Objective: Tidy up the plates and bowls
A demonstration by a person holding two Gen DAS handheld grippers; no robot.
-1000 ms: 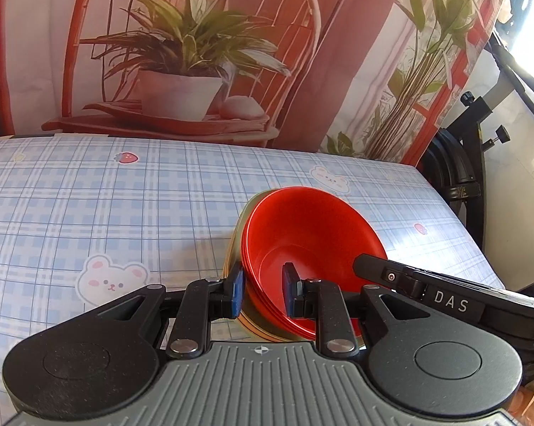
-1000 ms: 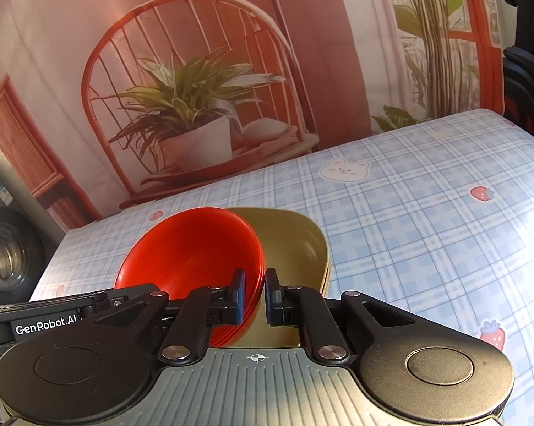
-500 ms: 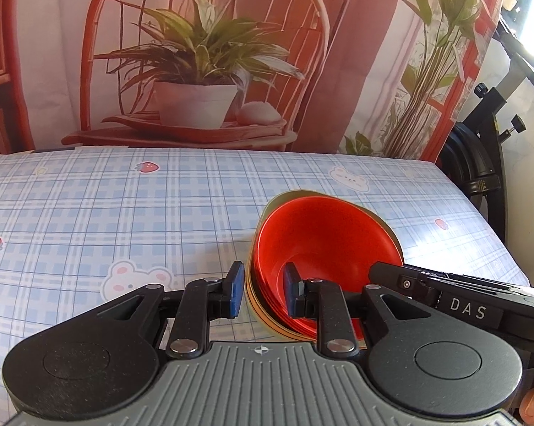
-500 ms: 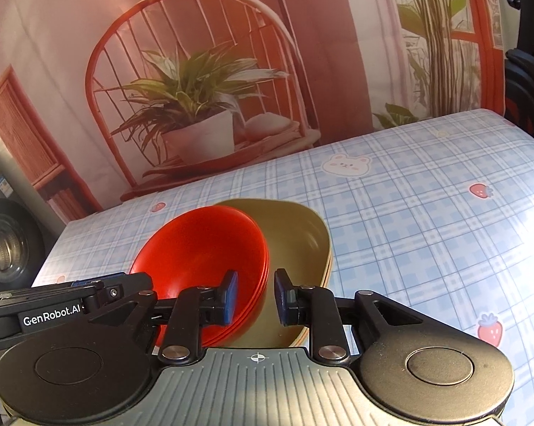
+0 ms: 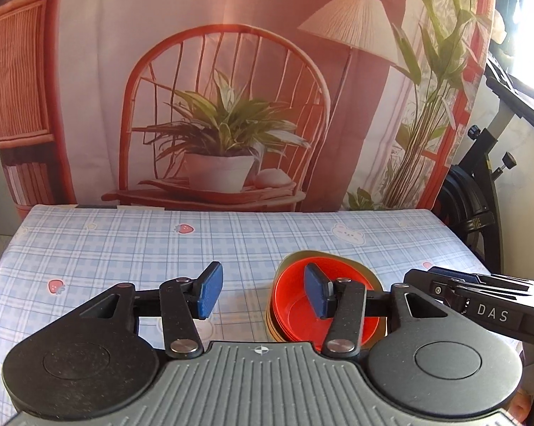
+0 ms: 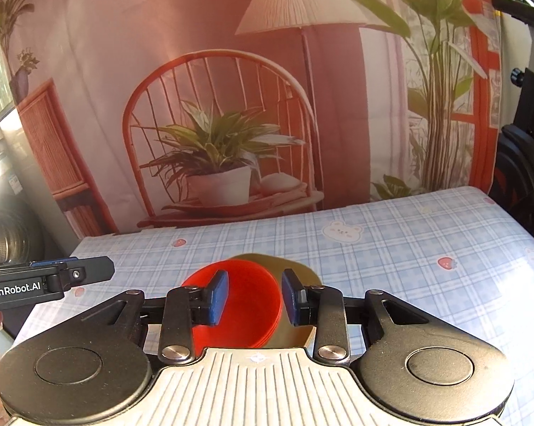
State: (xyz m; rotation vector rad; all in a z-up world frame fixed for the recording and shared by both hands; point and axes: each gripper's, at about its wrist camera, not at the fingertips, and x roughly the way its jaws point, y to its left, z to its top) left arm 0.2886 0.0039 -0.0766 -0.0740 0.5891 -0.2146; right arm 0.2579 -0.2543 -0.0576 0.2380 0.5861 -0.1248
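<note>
Claws, left and right, both spread above red bowls nested in olive plates on checked tablecloth.

Red bowls: smooth, glossy, plastic-looking; stacked
Olive plate: smooth, duller sheen than the bowls
Tablecloth: printed check, smooth, slight sheen
Left gripper: matt black body; ribbed grey housing; blue matt pads; bright metal rivets
Backdrop: printed cloth, matt
</note>
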